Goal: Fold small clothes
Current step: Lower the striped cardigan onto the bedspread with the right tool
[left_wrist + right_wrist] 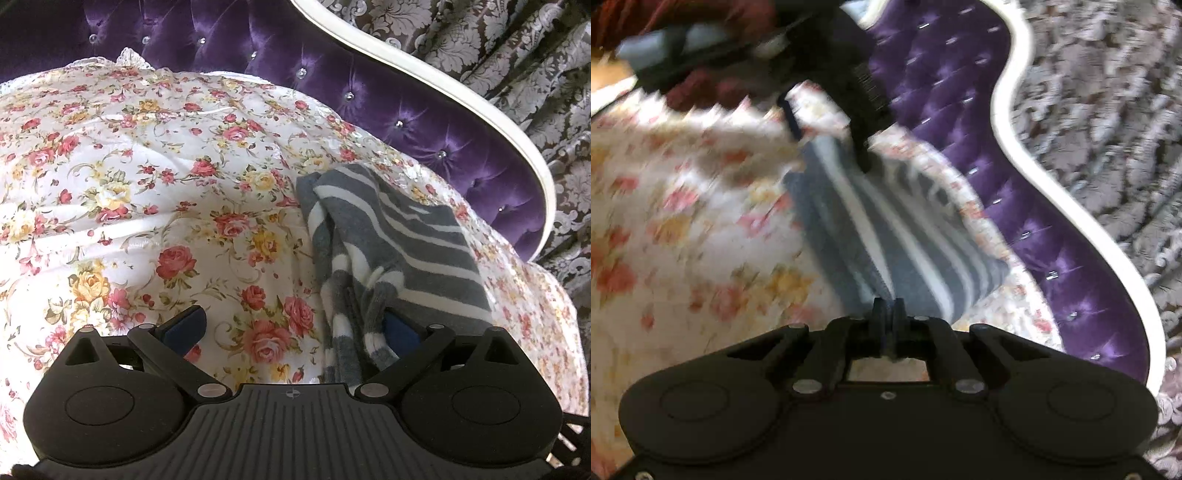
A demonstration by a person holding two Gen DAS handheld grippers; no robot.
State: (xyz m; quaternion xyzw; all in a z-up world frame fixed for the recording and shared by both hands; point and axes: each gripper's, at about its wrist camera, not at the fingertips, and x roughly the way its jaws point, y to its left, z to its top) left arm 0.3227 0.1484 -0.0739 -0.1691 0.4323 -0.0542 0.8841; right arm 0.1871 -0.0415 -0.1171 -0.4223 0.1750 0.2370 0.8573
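Striped garment point(399, 236) on floral quilt point(147, 184), left gripper point(295, 325) jaws wide open, right gripper point(888, 314) jaws pinched shut on its edge

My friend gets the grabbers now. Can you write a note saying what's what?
Left gripper: jaws wide open, striped cloth draped over one finger, nothing pinched.
Right gripper: shut at the near edge of the grey and white striped garment; the blur hides whether cloth is pinched.
The garment lies bunched on the floral bedspread near the purple headboard.
Done: no neat fold yet.
Left: flatten it and fold it.
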